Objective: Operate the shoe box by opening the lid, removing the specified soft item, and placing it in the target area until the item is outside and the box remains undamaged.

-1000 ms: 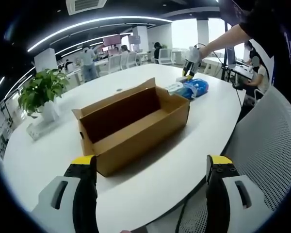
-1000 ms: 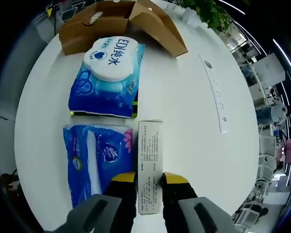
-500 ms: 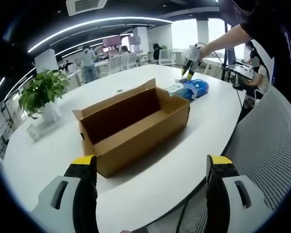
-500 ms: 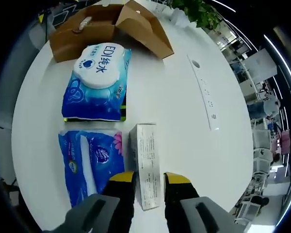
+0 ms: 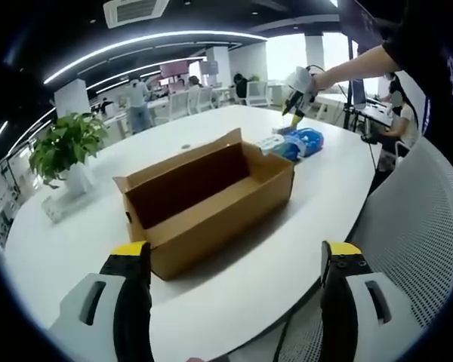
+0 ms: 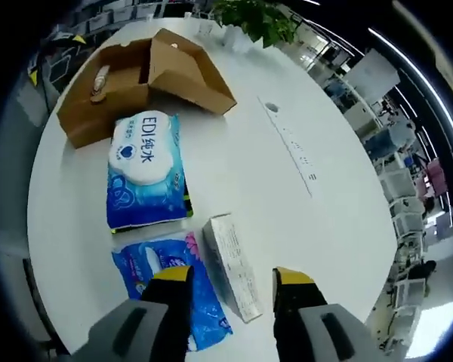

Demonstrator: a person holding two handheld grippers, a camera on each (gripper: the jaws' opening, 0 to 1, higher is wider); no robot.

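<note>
Released a moment ago, the slim white carton [image 6: 232, 265] now lies flat on the counter [image 6: 287, 196] with the right tongs [image 6: 232, 285] lifted clear above it, their jaws apart and empty where they earlier straddled it. The carton rests just beside a blue tissue pack [image 6: 170, 290], whose edge touches or nearly touches it. Next toward the box lies a blue and white wet-wipe pack [image 6: 146, 169], close to the tissue pack. Beyond that stands the cardboard shoe box [image 6: 128, 83], lid flap folded back and the cavity open; its corner sits close to the wipe pack.

From the left gripper view, the shoe box [image 5: 208, 200] sits mid-counter, its inside brown and in shadow. The left tongs [image 5: 238, 283] hang low near the counter edge, jaws wide apart and holding nothing. Far across, the right tongs [image 5: 296, 83] show in a hand above the blue packs [image 5: 302, 141].

The counter is a broad white oval, smooth and glossy, with a row of inset sockets [image 6: 298, 154] running along bare surface on the side of the carton away from the packs. A potted plant [image 5: 64, 147] stands at the far end, well apart from the box. A white mesh chair [image 5: 415, 226] presses close to the near edge. Behind lies an open office with strip lights, desks and people at a distance.
</note>
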